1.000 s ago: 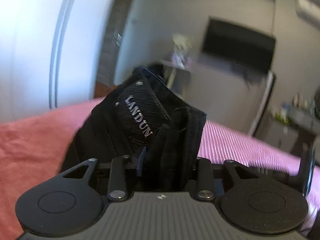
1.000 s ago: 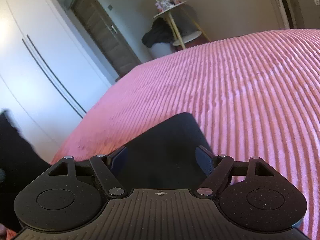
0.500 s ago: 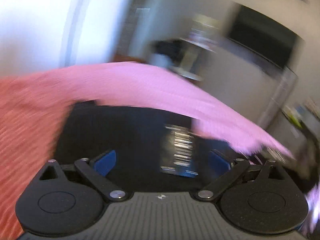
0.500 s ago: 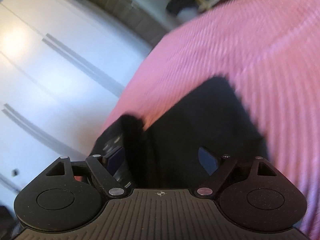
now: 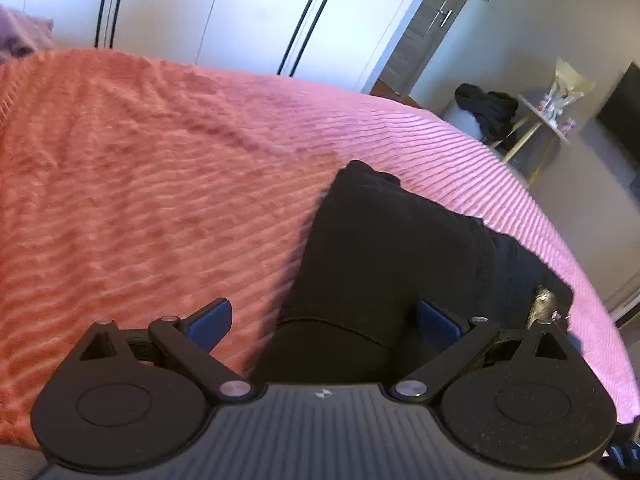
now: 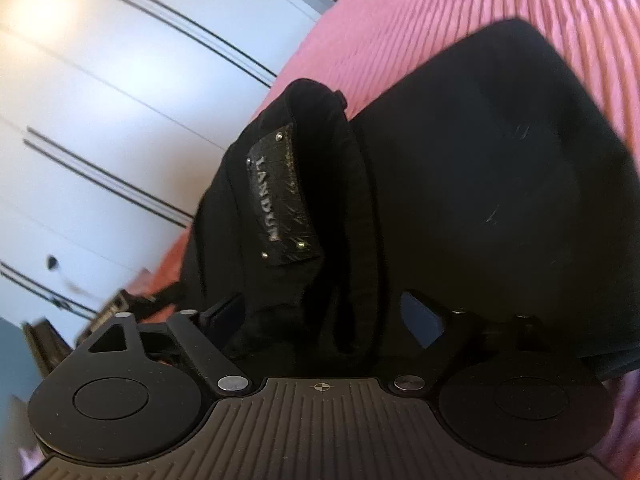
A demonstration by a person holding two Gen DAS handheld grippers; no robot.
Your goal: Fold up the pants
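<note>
Spread wide over the pink ribbed bedspread [image 5: 160, 184]: the left gripper [image 5: 324, 320], blue pads [image 5: 210, 318] clear of the cloth, holding nothing. Just ahead and slightly right, between the fingers, the black pants [image 5: 392, 248], lying folded on the bed and reaching toward the far right edge. Farther right and beyond the bed, a small round side table [image 5: 536, 120] with a dark garment heaped beside it; along the far left, white wardrobe doors [image 5: 200, 12].

In the right wrist view, the right gripper [image 6: 324, 316], also wide open and gripping nothing, with cloth bunched between the fingers but no pad pressing on it. Waistband [image 6: 320, 152] raised at centre, carrying a stitched brand patch [image 6: 280, 196]; to the right, the broad flat panel of the fold.

Handling, as a judgement: soft, limp, moderately heavy denim-like cloth, not fragile, not slippery on the ribbed cover; likely to sag and unfold if lifted by one layer. Best taken at the thick waistband or pinched through all layers at a folded edge, both sides together.

Against a second ago: then clamped on the bunched waistband held up in the air, now released on the left, jaws sprung wide and garment down on the bed. On the right, jaws just been opening a little further, cloth between them but loose; waistband and patch now lying close in front, where only a flat dark corner showed.
</note>
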